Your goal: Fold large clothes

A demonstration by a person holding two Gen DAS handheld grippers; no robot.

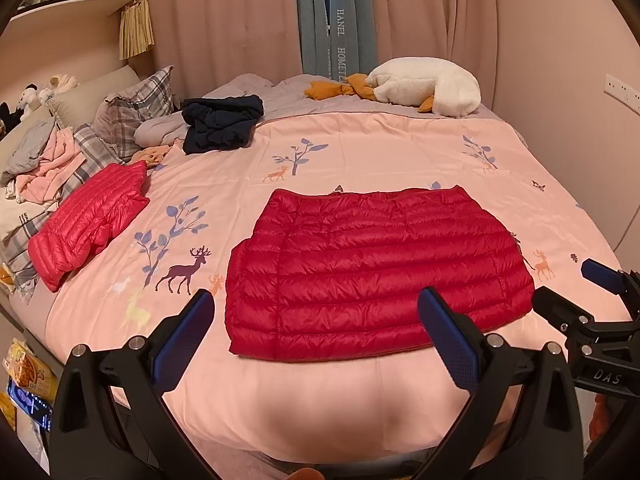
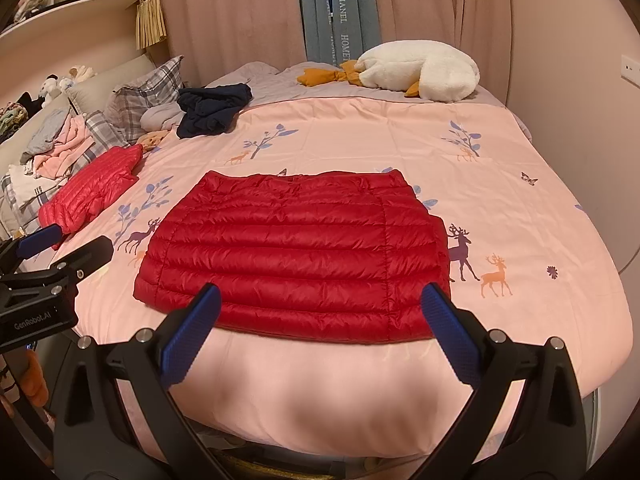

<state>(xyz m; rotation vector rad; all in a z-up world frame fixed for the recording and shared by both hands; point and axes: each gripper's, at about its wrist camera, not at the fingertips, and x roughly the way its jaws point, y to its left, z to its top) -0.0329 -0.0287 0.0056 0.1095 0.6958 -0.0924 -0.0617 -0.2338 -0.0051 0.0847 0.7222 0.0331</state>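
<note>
The red puffer jacket (image 1: 376, 272) lies flat, folded into a rectangle.

Left gripper (image 1: 316, 308): black moulded frame, two arms with triangular cut-outs, silver round screws at the pivots, fingers (image 1: 448, 340) faced with blue knurled pads. White "GenRobot.AI" lettering on its side. Right gripper (image 2: 320, 304): same black frame, silver screws, blue textured pads; "DAS" stamped on its body.
</note>
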